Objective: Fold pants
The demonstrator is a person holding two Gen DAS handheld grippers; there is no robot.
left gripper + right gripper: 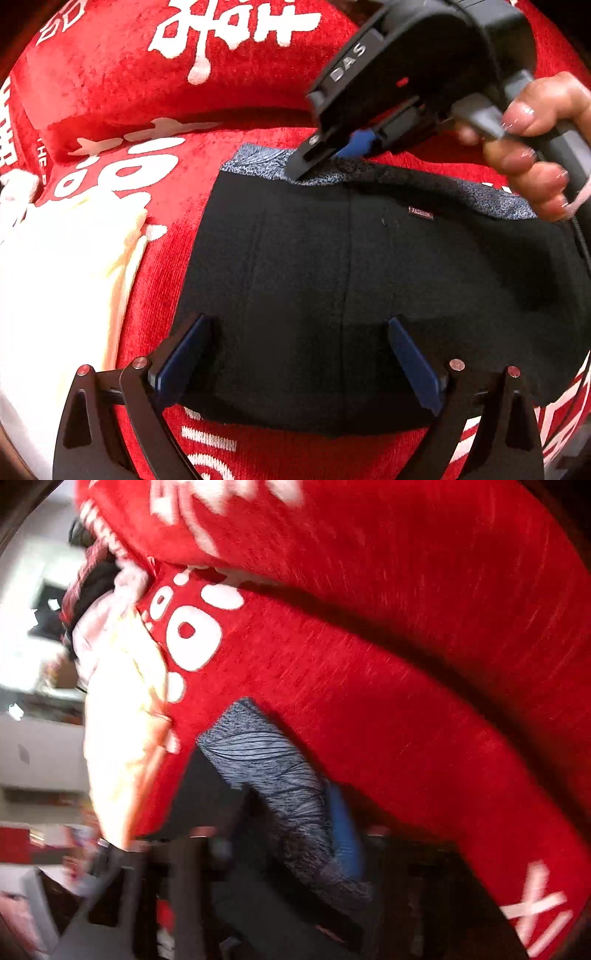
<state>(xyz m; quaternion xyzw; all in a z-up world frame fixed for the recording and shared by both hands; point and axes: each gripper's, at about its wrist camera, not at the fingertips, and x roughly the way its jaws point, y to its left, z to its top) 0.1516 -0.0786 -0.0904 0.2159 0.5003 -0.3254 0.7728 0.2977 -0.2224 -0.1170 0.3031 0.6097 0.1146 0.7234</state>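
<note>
The black pants (369,277) lie partly folded on the red cover (229,110), where the right gripper (314,162), apparently clenched on the grey waistband (258,162), pins the far edge while the left gripper (295,362) hovers spread wide, empty.

Black claw (299,369), blue pads (413,363), silver screws.

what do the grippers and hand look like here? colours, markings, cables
Left gripper: black arms, silver pivot pins with red centres, blue finger pads. Right gripper: black body with white "DAS" lettering, a small red dot, a grey trigger, blue pads and a black cable. Right hand: bare skin, glossy pale nails, no sleeve visible.
</note>
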